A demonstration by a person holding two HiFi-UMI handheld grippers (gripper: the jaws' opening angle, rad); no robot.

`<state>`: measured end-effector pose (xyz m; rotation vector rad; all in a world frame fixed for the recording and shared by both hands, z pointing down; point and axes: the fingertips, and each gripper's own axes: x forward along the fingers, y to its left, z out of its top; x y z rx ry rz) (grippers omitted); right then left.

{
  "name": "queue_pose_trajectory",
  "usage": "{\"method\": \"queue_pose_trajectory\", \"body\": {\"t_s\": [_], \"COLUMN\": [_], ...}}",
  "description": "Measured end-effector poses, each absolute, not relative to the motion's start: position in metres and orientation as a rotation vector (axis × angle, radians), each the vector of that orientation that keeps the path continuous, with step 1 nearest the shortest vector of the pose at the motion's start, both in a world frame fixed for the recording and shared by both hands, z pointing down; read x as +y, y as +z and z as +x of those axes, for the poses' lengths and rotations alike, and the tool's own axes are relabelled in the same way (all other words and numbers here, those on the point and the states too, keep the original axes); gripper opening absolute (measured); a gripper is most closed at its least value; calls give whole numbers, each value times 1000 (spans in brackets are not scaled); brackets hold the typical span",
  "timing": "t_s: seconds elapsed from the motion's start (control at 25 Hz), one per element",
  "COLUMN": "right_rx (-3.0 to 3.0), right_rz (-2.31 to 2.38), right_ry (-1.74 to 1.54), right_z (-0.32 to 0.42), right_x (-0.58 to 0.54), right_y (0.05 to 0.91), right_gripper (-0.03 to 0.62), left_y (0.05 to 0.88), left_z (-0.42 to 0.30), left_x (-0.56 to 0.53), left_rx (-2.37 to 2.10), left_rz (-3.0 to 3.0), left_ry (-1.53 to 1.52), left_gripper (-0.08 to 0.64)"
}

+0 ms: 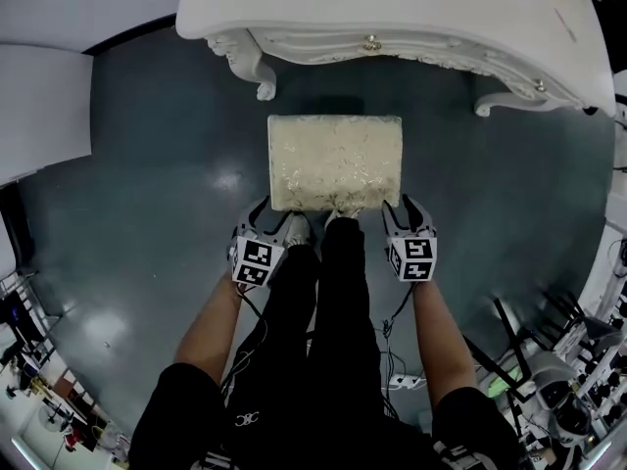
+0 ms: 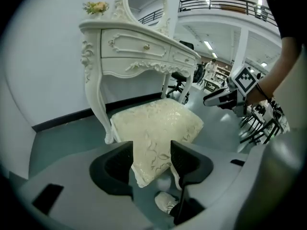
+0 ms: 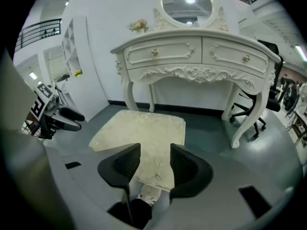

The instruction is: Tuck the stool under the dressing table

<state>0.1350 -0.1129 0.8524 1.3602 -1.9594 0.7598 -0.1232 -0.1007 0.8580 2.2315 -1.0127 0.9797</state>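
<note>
Both tools stand wide open and hold nothing. The left tool point(image 1: 263, 213) is at the near left corner of the stool point(image 1: 335, 162) and the right tool point(image 1: 404, 209) at its near right corner. In each gripper view a corner of the pale patterned seat shows between the jaws, but the pads are not pressing on it.

The stool stands on the floor point(image 1: 147, 194) in front of the dressing table point(image 1: 392, 8), roughly in line with the gap between its curved front legs point(image 1: 257, 71), and clear of it, not yet underneath.

My worry is the grip. If I close on the loose-looking seat cover alone, I expect the cloth to slip or bunch and not carry the stool. An uneven push from the two sides could swing it, so that a corner knocks a carved leg. My shoes point(image 1: 299, 228) are tucked against the near edge, so I might trip the stool myself.

The floor is dark, smooth and glossy, so the stool should slide easily. White walls stand behind, with stands and cables point(image 1: 549, 360) on my right.
</note>
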Motion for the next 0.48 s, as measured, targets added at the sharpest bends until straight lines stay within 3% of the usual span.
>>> {"method": "queue_pose_trajectory", "body": {"t_s": [0.28, 0.48], "right_rx": [-1852, -1881], "right_rz": [1445, 1454], "right_ry": [888, 922], "right_z": [162, 162], "right_x": [-104, -101], "right_y": [941, 966], "right_gripper": [212, 215], "left_y": [945, 962], "left_z": [-121, -119], "left_x": [-92, -102], "left_rx": [-978, -940], "left_rz": [2203, 2245], "left_ry": [1010, 995], "left_gripper": [242, 244]}}
